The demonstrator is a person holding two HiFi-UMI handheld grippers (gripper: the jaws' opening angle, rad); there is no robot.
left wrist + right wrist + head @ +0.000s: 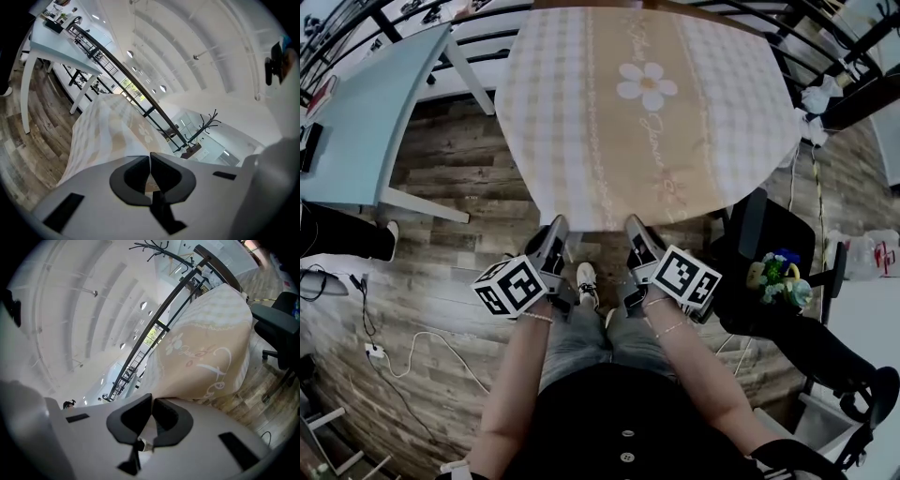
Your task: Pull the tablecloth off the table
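A beige and white checked tablecloth (647, 112) with a daisy print covers the table ahead of me, and its near edge hangs toward me. My left gripper (557, 231) is shut on that near hem, left of centre. About a hand's width to its right, my right gripper (635, 228) is shut on the same hem. In the left gripper view the tablecloth (117, 126) runs up and away from the closed left gripper (150, 158). In the right gripper view the tablecloth (206, 357) drapes from the table down to the closed right gripper (153, 403).
A light blue table (375, 112) stands at the left. A black office chair (769, 239) holding colourful items (778, 274) is close on the right. White cables and a socket (373, 352) lie on the wood floor at the lower left. My feet (587, 279) are under the cloth's edge.
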